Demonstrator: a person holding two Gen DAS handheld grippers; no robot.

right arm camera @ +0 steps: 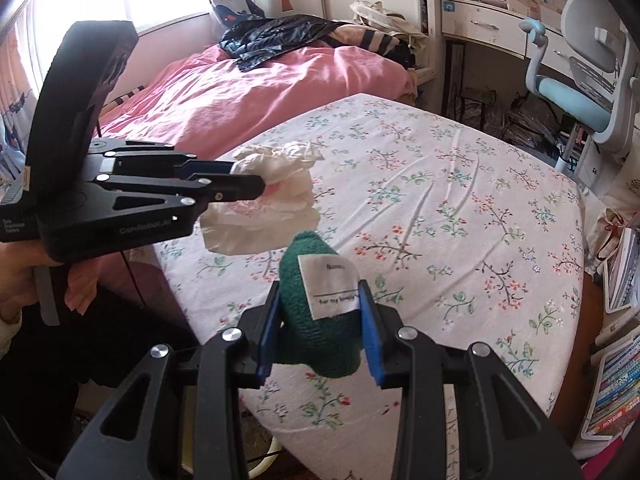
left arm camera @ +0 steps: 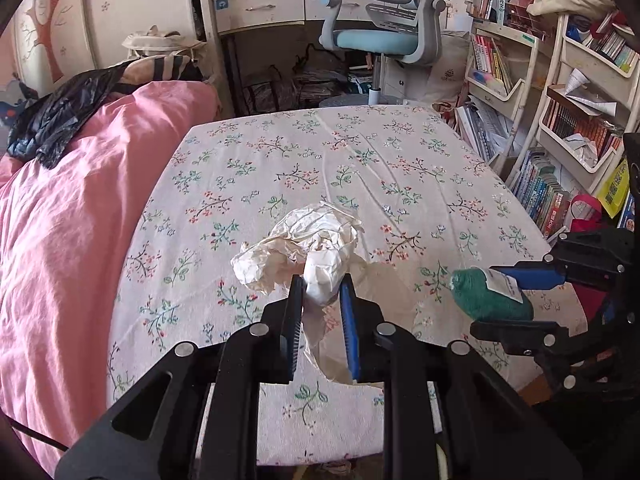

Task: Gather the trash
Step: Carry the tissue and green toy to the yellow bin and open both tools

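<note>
My left gripper [left arm camera: 320,292] is shut on a crumpled white paper wad [left arm camera: 304,248] and holds it above the flowered table [left arm camera: 360,152]. In the right wrist view the left gripper [right arm camera: 256,184] shows at the left with the paper wad [right arm camera: 280,184] in it. My right gripper [right arm camera: 320,300] is shut on a green knitted item [right arm camera: 320,320] with a white paper label [right arm camera: 330,284], held above the table's near edge [right arm camera: 440,208]. In the left wrist view the right gripper [left arm camera: 516,300] and the green item [left arm camera: 488,296] show at the right.
A pink duvet [left arm camera: 72,220] with a black plastic bag [left arm camera: 52,120] on it lies left of the table. A blue-grey desk chair [left arm camera: 384,20] and desk stand behind. Bookshelves [left arm camera: 560,120] line the right side.
</note>
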